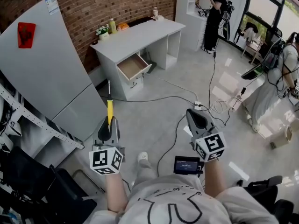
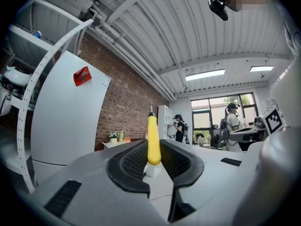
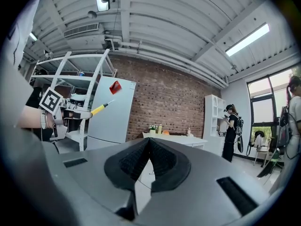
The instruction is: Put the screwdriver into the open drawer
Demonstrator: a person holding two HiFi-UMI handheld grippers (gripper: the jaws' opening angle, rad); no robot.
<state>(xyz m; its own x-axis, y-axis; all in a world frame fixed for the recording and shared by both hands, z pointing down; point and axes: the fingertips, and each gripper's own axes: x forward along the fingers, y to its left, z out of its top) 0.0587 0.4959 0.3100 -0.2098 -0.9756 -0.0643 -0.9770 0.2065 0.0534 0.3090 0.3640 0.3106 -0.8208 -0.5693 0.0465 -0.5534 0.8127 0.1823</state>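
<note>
Red brick wall (image 1: 117, 3) backs a long white desk (image 1: 140, 31) whose pale wooden drawer (image 1: 133, 66) stands open above the glossy grey floor (image 1: 154, 120). Well short of the desk, the left gripper (image 1: 109, 124) points level toward it. Its jaws are clamped on the lower end of the yellow-handled screwdriver (image 1: 110, 107), whose thin metal shaft slants forward and upward beyond them. Beside it, the right gripper (image 1: 196, 115) has its jaws pressed together with nothing between them. A tall pale grey refrigerator (image 1: 46, 69) stands at the left, and black cables (image 1: 187, 94) trail across the floor.
</note>
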